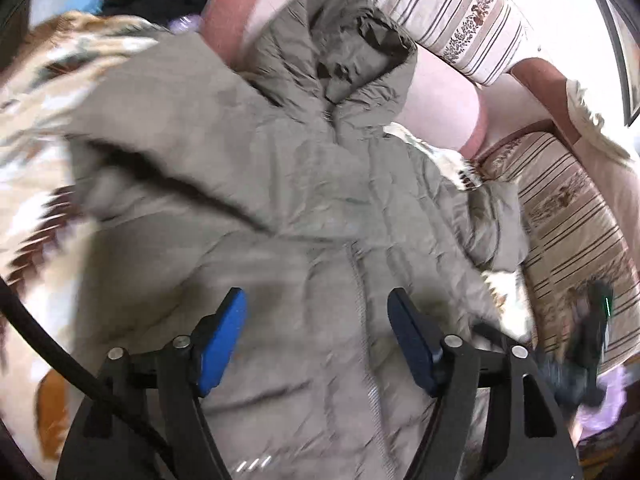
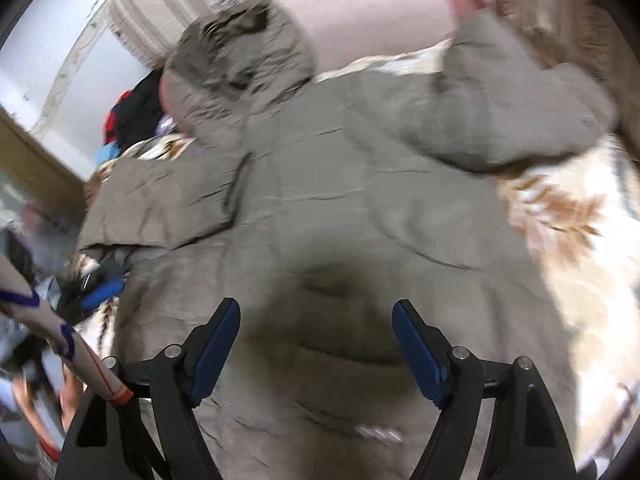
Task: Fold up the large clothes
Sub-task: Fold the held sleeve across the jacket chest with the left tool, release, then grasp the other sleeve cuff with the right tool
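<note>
1. We worked over a sofa (image 1: 452,4) with striped cushions, its seat covered by a patterned brown-and-white blanket (image 1: 36,92).
2. Our left gripper (image 1: 316,336) was released, its blue pads (image 1: 222,344) spread wide and gripping nothing, held over the coat's front.
3. Our right gripper (image 2: 316,344) was likewise spread apart and empty above the cloth.
4. The grey-green padded coat (image 1: 248,168) lay flat on the blanket, hood (image 1: 352,48) toward the sofa back, one sleeve (image 2: 500,120) bent.
5. A heap of dark and red clothes (image 2: 132,112) lay beyond the coat.
</note>
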